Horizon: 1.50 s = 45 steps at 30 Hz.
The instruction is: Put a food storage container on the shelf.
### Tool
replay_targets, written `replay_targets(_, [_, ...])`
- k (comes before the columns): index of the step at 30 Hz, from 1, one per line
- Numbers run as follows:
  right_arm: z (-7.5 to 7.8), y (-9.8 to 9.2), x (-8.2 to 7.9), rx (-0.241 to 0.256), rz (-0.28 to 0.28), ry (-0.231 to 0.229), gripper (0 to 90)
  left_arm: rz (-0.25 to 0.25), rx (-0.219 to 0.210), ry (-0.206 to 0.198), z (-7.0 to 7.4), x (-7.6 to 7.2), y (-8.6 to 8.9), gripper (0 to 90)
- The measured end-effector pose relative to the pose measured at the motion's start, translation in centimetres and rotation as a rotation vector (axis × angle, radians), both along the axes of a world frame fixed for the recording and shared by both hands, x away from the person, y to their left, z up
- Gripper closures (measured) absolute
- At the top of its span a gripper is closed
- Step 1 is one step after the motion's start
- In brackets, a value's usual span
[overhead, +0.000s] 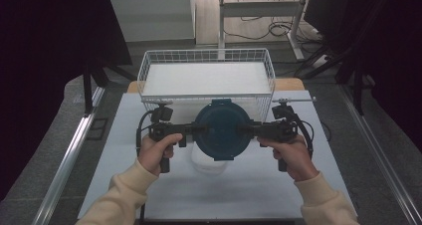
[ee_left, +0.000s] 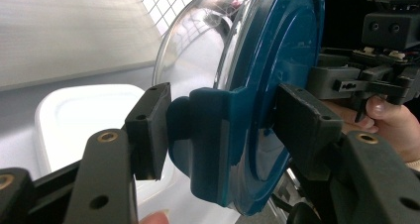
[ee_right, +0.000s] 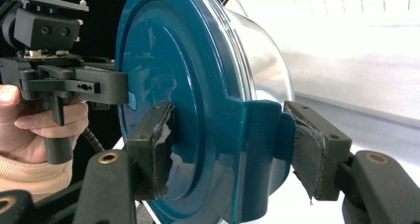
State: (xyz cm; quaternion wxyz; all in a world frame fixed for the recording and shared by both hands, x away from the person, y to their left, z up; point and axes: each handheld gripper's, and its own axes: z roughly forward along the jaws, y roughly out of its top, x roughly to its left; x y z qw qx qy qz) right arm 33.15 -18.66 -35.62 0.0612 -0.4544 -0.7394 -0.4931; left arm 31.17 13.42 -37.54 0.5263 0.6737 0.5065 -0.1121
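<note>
The left hand-held gripper (overhead: 191, 130) clamps one latch tab of the blue-lidded glass container (overhead: 220, 129) — the right hand-held gripper (overhead: 249, 131) clamps the opposite tab. Held between them, the container hangs above the tabletop (overhead: 249, 195), over a white lid (overhead: 209, 163), just before the wire basket (overhead: 206, 78).

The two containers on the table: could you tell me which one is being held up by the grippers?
The round clear container with the blue lid, clamped at opposite latches; the white-lidded container lies flat on the table beneath it.
</note>
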Motion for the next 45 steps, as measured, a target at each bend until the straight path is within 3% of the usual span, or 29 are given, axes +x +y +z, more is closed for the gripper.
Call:
replay_targets(6, [1.2,0.3,0.5,-0.005,-0.006,-0.022,38.2,-0.005,-0.011,-0.003,0.9,0.8,0.4,41.0])
replay_targets(20, [3.3,1.4,2.4,0.002,0.002,-0.026,38.6,0.001,-0.003,-0.016,3.4,2.6,1.6,40.9])
replay_targets(33, [5.1,2.5,4.3,-0.003,0.016,-0.026,39.4,0.022,-0.023,-0.025,4.8,4.3,2.7,40.7])
replay_targets(45, [6.0,3.1,6.1,0.005,0.014,-0.024,39.8,0.021,-0.015,-0.031,6.0,6.3,3.4,40.5])
